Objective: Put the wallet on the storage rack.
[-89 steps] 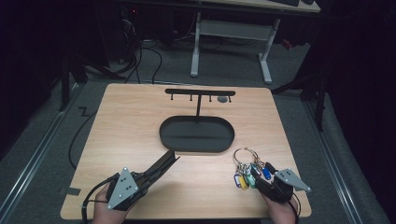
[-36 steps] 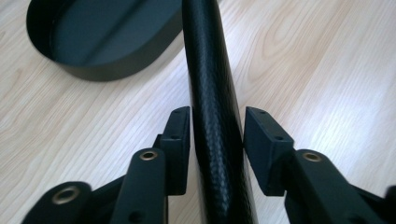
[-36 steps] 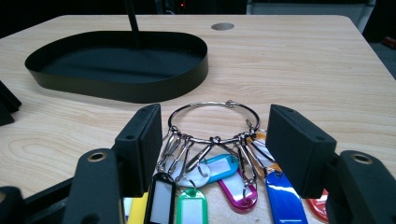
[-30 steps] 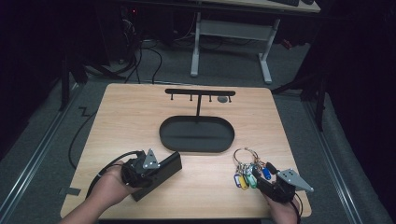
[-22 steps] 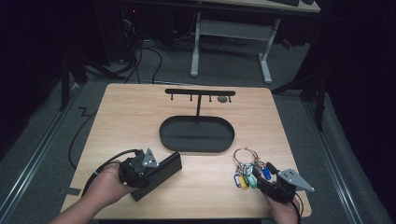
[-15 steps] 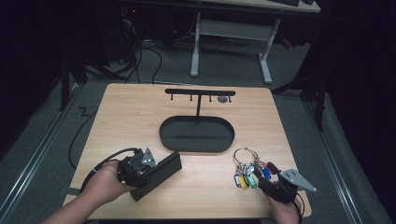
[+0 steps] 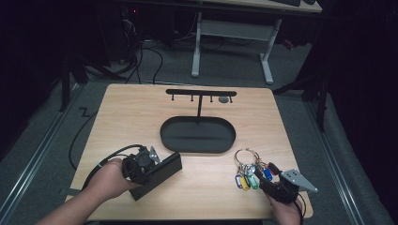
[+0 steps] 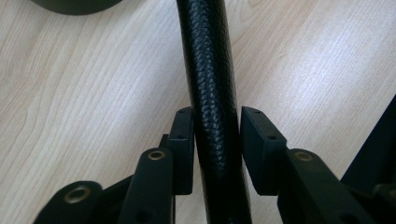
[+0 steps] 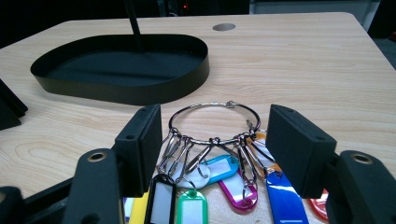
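Observation:
A flat black leather wallet [image 7: 165, 171] lies near the table's front left. My left gripper [image 7: 155, 165] straddles it. In the left gripper view its rounded spine [image 8: 205, 70] runs between the jaws; they have just been closing and both pads now sit against it. At the front right, a steel key ring [image 7: 246, 157] carrying several coloured tags [image 7: 248, 180] rests on the table. My right gripper [image 7: 264, 171] stands open around it. In the right gripper view the ring [image 9: 215, 108] lies between the wide jaws, untouched.
A black oval tray [image 7: 197, 149] sits mid-table; its wall [image 9: 140, 91] is just beyond the key ring. A thin post rises from it to a bar with small hooks [image 7: 201, 92]. A round grommet [image 9: 224, 27] marks the far table edge.
The left hand has shifted slightly with its gripper, and the wallet has turned a little on the table. The right gripper and the keys have stayed put.

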